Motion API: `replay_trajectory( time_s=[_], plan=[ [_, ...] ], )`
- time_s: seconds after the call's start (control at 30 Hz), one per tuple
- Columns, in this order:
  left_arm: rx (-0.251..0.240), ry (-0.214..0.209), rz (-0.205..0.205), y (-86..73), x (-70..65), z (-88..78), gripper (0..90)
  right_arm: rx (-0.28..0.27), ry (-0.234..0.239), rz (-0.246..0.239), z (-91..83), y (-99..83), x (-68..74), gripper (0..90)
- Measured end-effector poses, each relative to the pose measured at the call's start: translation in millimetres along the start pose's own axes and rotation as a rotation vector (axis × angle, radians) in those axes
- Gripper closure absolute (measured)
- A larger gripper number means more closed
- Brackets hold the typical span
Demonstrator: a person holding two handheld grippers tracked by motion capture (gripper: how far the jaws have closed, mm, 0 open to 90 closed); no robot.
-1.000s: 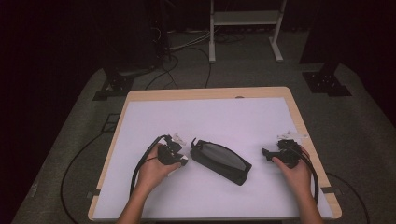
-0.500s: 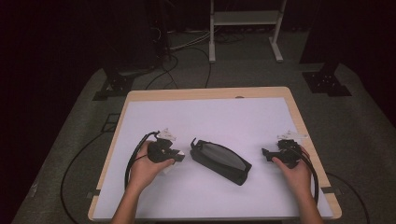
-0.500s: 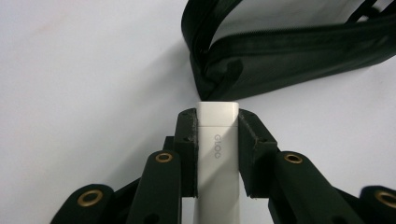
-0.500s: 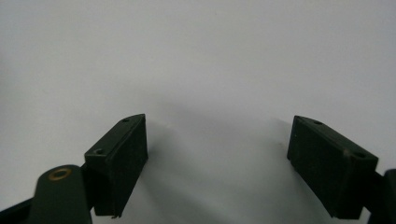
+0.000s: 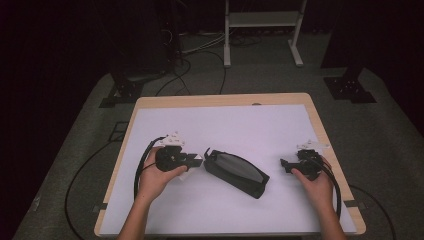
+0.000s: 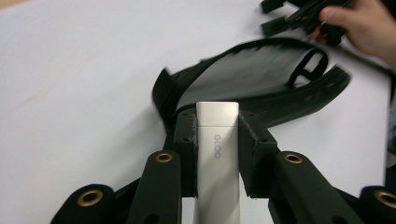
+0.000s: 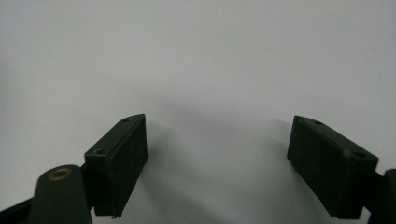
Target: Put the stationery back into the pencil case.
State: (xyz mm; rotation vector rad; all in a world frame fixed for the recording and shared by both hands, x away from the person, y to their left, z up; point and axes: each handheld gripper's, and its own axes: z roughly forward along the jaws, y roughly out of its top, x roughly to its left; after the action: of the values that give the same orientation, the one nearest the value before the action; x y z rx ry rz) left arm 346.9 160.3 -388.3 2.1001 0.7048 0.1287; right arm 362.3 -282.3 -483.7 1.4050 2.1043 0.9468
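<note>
White stick point(image 6: 217, 158) marked "GLOO", black pouch point(image 6: 261, 88)

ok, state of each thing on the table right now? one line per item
left gripper: shut on the white glue stick.
white glue stick: clamped between the pads, its end pointing at the pouch.
black pouch: lying flat on the white table cover, mouth gaping open toward the glue stick.
right gripper: open, nothing between the pads, off to the pouch's other side.
</note>
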Motion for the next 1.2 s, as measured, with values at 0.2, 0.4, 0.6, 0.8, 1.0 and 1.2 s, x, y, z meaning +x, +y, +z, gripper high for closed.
replay_trajectory(
  time_s=[0.2,0.4,0.6,0.8,1.0,1.2],
  plan=[
    [-0.038,-0.027,0.022,7.1,-2.9,2.6,71.2,0.000,0.000,0.000,0.0,0.0,-0.1,18.8],
    [-0.072,-0.039,0.044,15.3,-5.3,6.0,71.2,0.000,0.000,0.001,0.0,0.0,-0.1,18.8],
    [-0.111,-0.059,0.063,22.6,-9.7,11.5,71.2,0.000,0.001,0.001,0.1,0.1,-0.2,18.8],
    [-0.136,-0.086,0.084,26.6,-11.2,19.1,71.2,0.000,0.001,0.000,0.1,0.1,-0.2,18.8],
    [-0.157,-0.109,0.099,33.6,-12.1,27.5,71.2,0.000,0.001,0.001,0.1,0.1,-0.2,18.8],
    [-0.163,-0.133,0.116,41.3,-15.6,39.3,71.2,0.000,0.001,0.001,0.1,0.1,-0.2,18.8]
  ],
)
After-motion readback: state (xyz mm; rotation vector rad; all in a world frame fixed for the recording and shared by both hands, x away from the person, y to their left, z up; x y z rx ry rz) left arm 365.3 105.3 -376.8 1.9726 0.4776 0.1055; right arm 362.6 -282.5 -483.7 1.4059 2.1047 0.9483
